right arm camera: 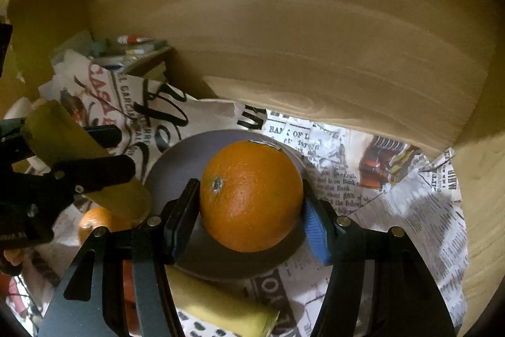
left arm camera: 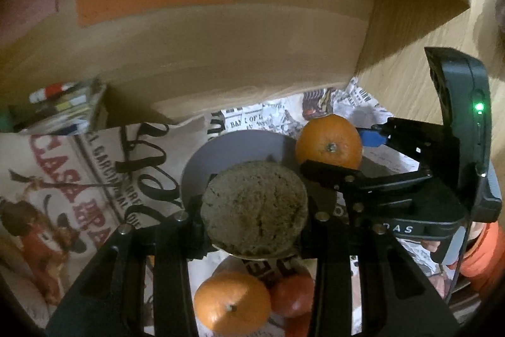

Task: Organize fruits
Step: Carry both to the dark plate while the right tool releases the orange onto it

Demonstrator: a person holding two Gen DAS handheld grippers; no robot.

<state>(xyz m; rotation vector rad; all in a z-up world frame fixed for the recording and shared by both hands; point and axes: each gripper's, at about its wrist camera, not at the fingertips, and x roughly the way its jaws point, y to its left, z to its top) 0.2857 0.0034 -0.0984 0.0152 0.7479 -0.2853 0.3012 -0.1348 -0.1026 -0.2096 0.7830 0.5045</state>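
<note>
My left gripper point(left arm camera: 254, 210) is shut on a rough brown-green kiwi-like fruit point(left arm camera: 254, 206) and holds it over the near edge of a grey plate point(left arm camera: 221, 153). My right gripper point(right arm camera: 251, 204) is shut on a large orange point(right arm camera: 251, 195) over the same plate point(right arm camera: 176, 166). In the left wrist view that orange point(left arm camera: 328, 144) and the right gripper point(left arm camera: 334, 152) show at the plate's right rim. In the right wrist view the left gripper point(right arm camera: 94, 153) holds its fruit point(right arm camera: 60, 131) at the left.
A second orange point(left arm camera: 232, 303) and a red fruit point(left arm camera: 292, 294) lie below the left gripper on newspaper point(right arm camera: 410, 210). A yellow banana point(right arm camera: 221, 308) lies near the right gripper. A cardboard box wall point(left arm camera: 221, 52) stands behind. A printed bag point(left arm camera: 63, 179) lies left.
</note>
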